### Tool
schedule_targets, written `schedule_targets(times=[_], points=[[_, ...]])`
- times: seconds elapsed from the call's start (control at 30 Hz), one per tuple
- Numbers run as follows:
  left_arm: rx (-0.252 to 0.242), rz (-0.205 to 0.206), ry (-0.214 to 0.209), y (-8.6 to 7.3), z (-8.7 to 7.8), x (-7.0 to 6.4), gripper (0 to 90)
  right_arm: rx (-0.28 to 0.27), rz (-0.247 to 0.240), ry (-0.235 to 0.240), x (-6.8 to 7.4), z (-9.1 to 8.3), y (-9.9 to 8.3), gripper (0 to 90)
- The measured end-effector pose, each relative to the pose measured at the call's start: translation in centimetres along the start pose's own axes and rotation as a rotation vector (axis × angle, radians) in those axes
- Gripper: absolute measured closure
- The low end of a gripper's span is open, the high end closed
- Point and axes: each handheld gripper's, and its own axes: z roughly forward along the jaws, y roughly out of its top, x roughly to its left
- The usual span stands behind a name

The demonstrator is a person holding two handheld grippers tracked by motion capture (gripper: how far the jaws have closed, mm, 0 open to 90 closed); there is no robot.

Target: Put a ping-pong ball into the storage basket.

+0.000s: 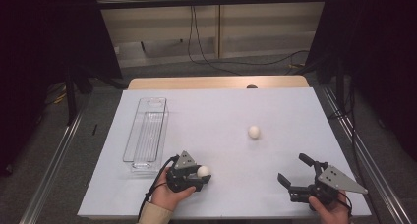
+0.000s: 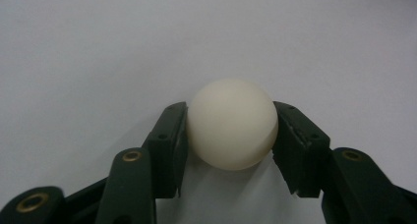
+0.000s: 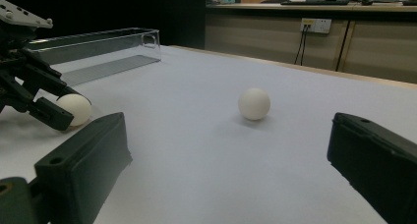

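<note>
My left gripper [image 1: 202, 174] sits near the front of the table, shut on a white ball [image 1: 203, 171]. In the left gripper view the ball [image 2: 232, 123] is pinched between both jaws, resting on the white table sheet. A second white ball [image 1: 254, 131] lies loose near the middle of the table; in the right gripper view this loose ball [image 3: 254, 103] is ahead, between the jaws' line of sight. My right gripper [image 1: 294, 171] is at the front right, open and empty, jaws wide apart. From the right gripper view, the left gripper [image 3: 61, 103] with its held ball [image 3: 74, 109] is at the left.
A clear plastic bin [image 1: 146, 134] stands lengthwise on the left part of the white sheet [image 1: 221, 111], empty as far as I can see. Cables hang off the wall behind the table. The bin [image 3: 98, 52] lies far left in the right gripper view.
</note>
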Motion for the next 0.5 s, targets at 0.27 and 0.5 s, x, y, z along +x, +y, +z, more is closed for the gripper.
schedule_targets(times=[0.27, 0.5], points=[[0.001, -0.004, 0.003, 0.02, -0.02, 0.02, 50.9, 0.002, -0.010, 0.005, 0.00, 0.02, -0.01, 1.7], [0.007, -0.001, 0.008, 0.05, -0.07, 0.01, 50.9, -0.002, -0.005, -0.001, 0.00, -0.02, 0.01, 1.7]])
